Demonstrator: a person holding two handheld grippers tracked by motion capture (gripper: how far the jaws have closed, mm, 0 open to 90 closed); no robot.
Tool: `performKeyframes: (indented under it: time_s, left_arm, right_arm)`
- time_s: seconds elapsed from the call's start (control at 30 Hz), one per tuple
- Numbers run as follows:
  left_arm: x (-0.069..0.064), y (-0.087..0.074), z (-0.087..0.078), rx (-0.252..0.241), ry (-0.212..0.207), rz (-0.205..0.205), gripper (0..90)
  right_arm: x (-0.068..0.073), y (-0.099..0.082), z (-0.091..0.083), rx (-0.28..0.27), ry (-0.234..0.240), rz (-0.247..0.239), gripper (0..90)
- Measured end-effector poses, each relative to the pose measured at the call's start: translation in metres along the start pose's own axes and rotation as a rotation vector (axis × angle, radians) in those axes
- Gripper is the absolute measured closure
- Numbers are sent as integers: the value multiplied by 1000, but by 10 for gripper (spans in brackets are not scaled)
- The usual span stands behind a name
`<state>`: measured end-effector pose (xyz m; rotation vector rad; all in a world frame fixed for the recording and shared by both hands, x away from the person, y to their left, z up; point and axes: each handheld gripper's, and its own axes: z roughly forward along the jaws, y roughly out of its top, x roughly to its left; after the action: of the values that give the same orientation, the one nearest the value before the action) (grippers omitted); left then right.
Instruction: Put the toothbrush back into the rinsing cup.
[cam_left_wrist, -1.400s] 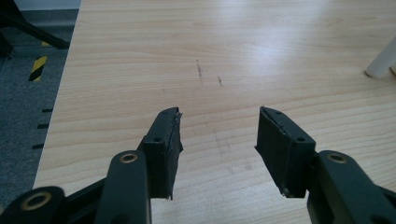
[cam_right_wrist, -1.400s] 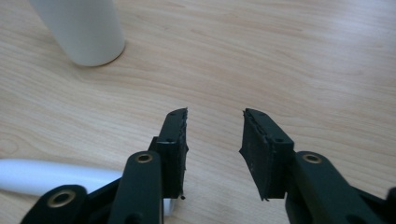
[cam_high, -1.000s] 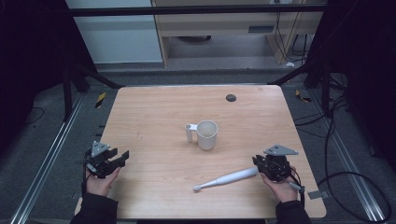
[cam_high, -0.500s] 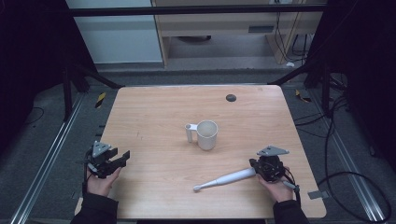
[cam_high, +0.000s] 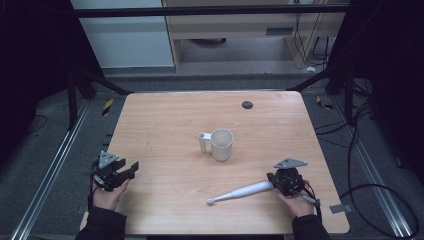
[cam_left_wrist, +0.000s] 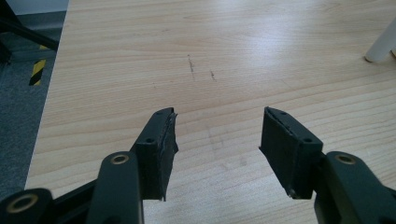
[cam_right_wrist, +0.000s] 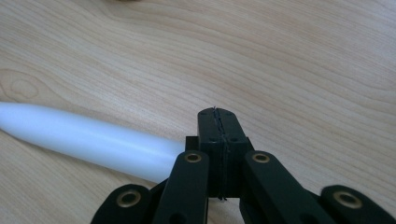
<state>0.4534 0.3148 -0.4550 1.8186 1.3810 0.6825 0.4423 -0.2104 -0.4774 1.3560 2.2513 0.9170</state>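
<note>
On the table's (cam_high: 165, 120) near right quarter: white tapered handle (cam_high: 240, 192), lying flat, thick end by the right gripper (cam_high: 280, 182), whose jaws are pressed together, nothing between them, the handle just beside. White mug (cam_high: 221, 144) mid-table, well apart. Left gripper (cam_high: 131, 169) at the near left edge, jaws wide apart and empty, bare wood ahead.

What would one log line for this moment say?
left gripper: open, empty | right gripper: shut beside white stick, not on it | mug: upright, mid-table
</note>
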Motion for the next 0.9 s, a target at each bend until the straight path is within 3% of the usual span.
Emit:
performKeyframes:
  time_s: [0.9]
  left_arm:
    - [0,-1,0,8,-2,0,440]
  right_arm:
    - [5,-15,-12,21,28,-7,900]
